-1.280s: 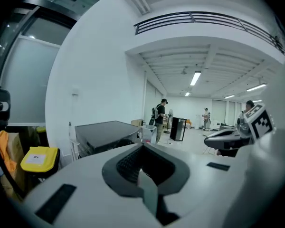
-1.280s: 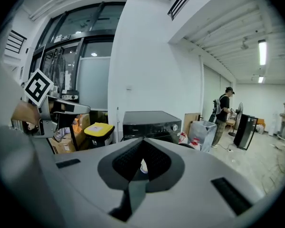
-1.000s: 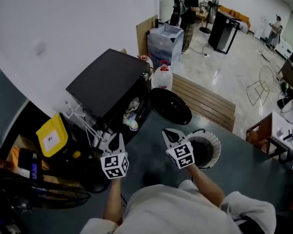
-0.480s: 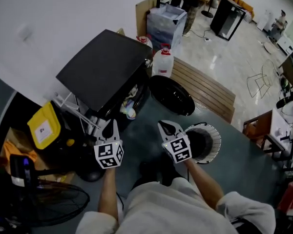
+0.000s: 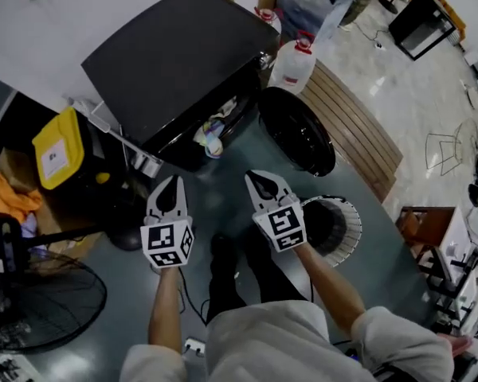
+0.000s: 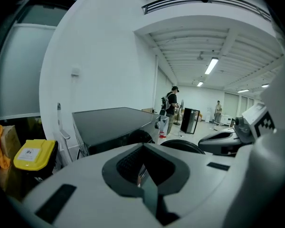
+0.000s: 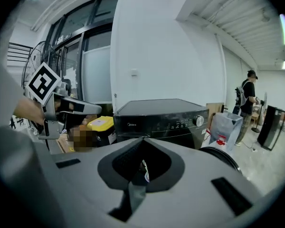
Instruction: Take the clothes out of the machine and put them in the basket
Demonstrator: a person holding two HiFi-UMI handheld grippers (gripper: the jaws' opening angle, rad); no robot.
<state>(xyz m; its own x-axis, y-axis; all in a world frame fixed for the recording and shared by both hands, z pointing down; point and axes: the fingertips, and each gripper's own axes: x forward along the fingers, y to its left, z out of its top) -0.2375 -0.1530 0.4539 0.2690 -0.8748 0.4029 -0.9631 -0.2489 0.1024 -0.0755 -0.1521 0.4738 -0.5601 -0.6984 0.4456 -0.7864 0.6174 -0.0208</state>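
The black washing machine (image 5: 175, 62) stands ahead of me with its round door (image 5: 298, 132) swung open to the right. Light, mixed-colour clothes (image 5: 215, 130) show in the drum opening. A white slatted basket (image 5: 352, 221) sits on the floor at my right, its inside dark. My left gripper (image 5: 169, 183) is shut and empty, a short way in front of the opening. My right gripper (image 5: 256, 178) is shut and empty too, between the opening and the basket. The right gripper view shows the machine's front panel (image 7: 173, 123) straight ahead.
A yellow-lidded bin (image 5: 57, 148) and a metal rack (image 5: 115, 138) stand left of the machine. A floor fan (image 5: 40, 297) is at the lower left. Water jugs (image 5: 293, 64) and a wooden pallet (image 5: 358, 130) lie beyond the door. People (image 6: 171, 103) stand far off.
Both grippers have come down and forward toward the machine's opening, staying shut. My view has tipped further down, so the machine and the basket sit closer below me.
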